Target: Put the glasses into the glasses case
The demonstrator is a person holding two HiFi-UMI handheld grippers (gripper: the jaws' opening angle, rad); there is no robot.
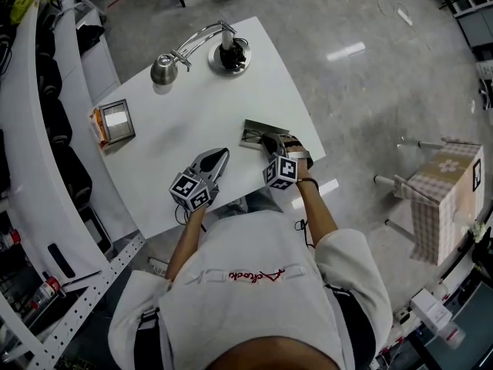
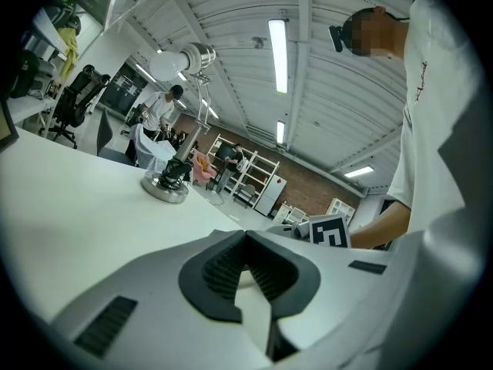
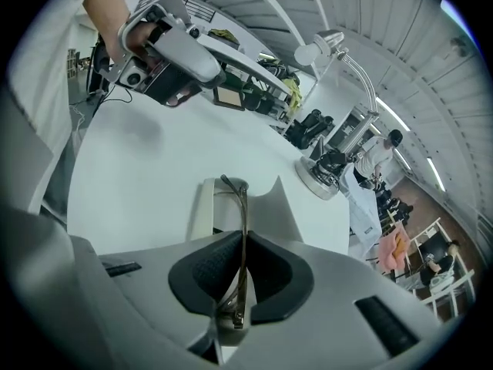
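Note:
The glasses are thin, dark-framed and folded, and my right gripper is shut on them edge-on. Just beyond its tips lies the open, pale grey glasses case with its lid up. In the head view the case sits near the table's right edge with the right gripper right over it. My left gripper hovers to the left of the case, shut with nothing in it. It is also in the right gripper view, as the left gripper.
A white table carries a chrome desk lamp at the far end and a small framed box at the left edge. White shelving runs along the left. A checked stool stands on the floor at the right.

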